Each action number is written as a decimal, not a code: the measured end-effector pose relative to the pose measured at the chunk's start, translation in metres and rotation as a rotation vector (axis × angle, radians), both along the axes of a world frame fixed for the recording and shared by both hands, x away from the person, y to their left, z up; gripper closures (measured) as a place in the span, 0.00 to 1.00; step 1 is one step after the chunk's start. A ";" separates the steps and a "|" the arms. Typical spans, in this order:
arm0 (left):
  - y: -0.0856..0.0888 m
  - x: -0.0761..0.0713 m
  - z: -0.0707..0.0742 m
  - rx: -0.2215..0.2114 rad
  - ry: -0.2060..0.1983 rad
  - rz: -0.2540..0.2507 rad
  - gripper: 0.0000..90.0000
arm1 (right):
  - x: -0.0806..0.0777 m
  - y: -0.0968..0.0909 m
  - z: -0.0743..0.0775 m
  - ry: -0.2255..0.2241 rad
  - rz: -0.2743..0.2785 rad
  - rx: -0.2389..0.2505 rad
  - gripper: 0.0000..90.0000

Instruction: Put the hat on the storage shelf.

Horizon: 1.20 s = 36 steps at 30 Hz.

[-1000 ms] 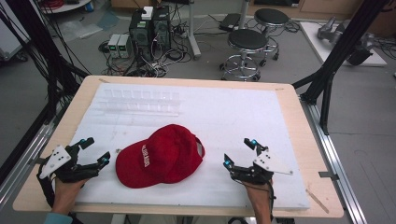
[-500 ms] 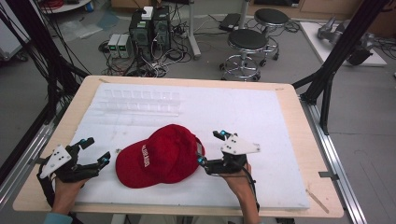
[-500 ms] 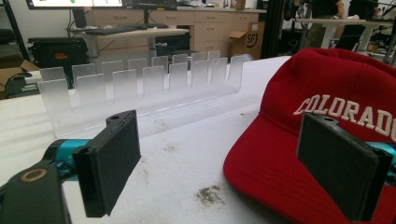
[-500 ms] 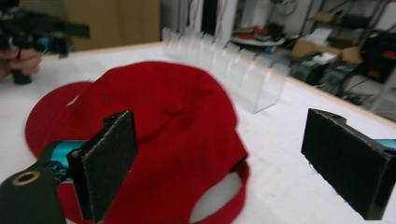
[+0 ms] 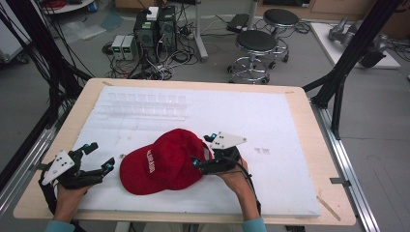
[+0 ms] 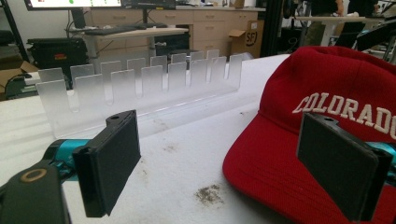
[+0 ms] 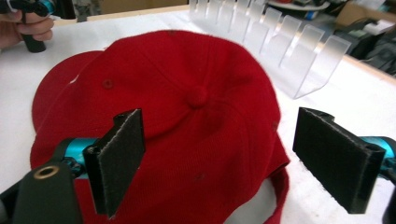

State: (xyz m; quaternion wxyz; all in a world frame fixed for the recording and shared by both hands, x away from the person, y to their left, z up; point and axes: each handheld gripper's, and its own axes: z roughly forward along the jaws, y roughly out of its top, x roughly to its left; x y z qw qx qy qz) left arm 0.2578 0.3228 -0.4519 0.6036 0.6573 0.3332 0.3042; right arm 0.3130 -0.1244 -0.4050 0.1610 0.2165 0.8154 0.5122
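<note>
Right claw (image 5: pixel 202 151), one of two, is standing wide with its jaws just closing slightly, straddling the back of the single red cap (image 5: pixel 164 162) without pressing on it. The cap is lying crown up near the middle of the white bench (image 5: pixel 290 125). Left claw (image 5: pixel 99 157) is gaping empty at the cap's nine o'clock. One clear slotted rack (image 5: pixel 145 104) is sitting at its eleven o'clock.

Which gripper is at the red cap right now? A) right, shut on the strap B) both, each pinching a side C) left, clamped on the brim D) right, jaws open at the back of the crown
D: the right gripper sits at the back of the red cap with pads apart, nothing pinched, while the left gripper stays off the brim, open.
</note>
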 end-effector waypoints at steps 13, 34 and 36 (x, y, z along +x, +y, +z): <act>0.000 0.000 0.000 0.004 0.000 0.001 0.15 | 0.014 0.000 -0.018 0.178 0.041 -0.022 0.44; 0.000 0.000 0.000 0.005 -0.001 0.000 0.15 | 0.005 0.007 0.000 0.172 0.050 0.071 0.97; 0.000 0.000 0.000 0.002 -0.001 0.001 0.15 | 0.004 0.007 0.002 0.171 0.054 0.083 0.97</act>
